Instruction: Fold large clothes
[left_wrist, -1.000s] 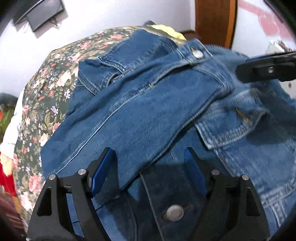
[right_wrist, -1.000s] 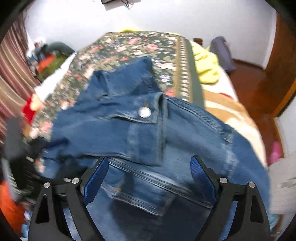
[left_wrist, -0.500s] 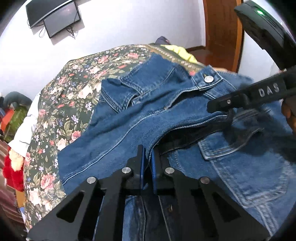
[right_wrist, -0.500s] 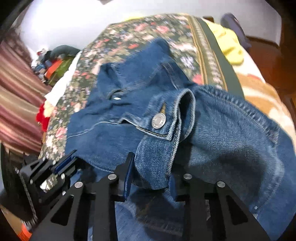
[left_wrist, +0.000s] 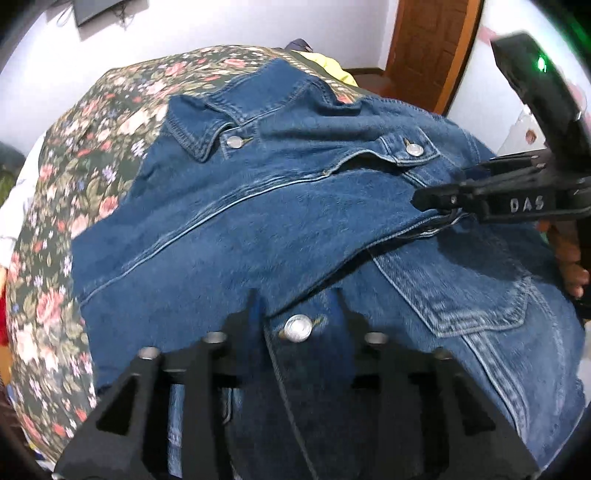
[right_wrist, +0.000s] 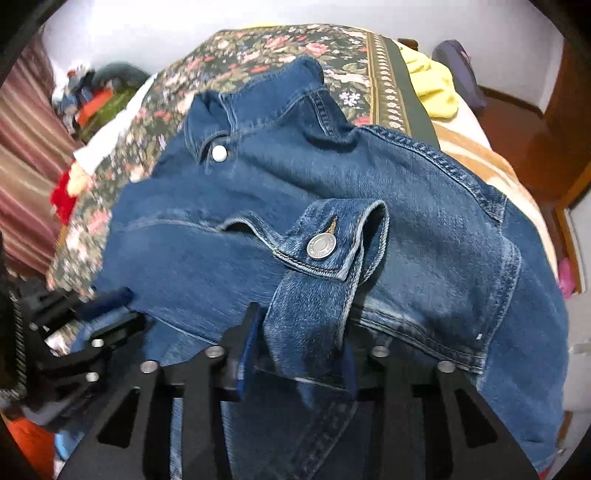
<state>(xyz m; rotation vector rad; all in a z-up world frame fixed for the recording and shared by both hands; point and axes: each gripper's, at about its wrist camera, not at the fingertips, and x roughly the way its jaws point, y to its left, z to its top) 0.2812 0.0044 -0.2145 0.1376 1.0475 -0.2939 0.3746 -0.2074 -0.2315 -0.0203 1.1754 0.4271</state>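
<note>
Across the bed's floral spread (left_wrist: 62, 184), we are looking at a blue denim jacket (left_wrist: 258, 229) lying rumpled, its collar (left_wrist: 199, 122) toward the far end and its body bunching toward us. We are seeing mid-blue, slightly faded cloth with pale double stitching along every seam. One sleeve (left_wrist: 207, 236) is lying folded across the chest, running from the near left up to the right. A silver collar button (left_wrist: 234, 141) is showing by the collar, a cuff button (left_wrist: 414, 149) is sitting on the sleeve's cuff (right_wrist: 332, 240), and a front button (left_wrist: 297, 327) is resting on the placket right in front of us. A flapped chest pocket (left_wrist: 465, 295) is lying to the right.

Our left claw (left_wrist: 299, 306) is standing with its fingers apart, straddling the placket edge and the front button without pinching either. Our right claw (right_wrist: 295, 343) is holding a fold of denim below the cuff between its blue pads (right_wrist: 247, 347); the cloth is filling the gap, so we are reading it as clamped on the jacket, and the cuff is looping up above it. In the left wrist view the same claw is showing as a black bar at the right, biting the jacket's edge.

A yellow garment (right_wrist: 437, 85) is lying at the far right of the bed, and a striped curtain (right_wrist: 26, 147) is hanging at the left.
</note>
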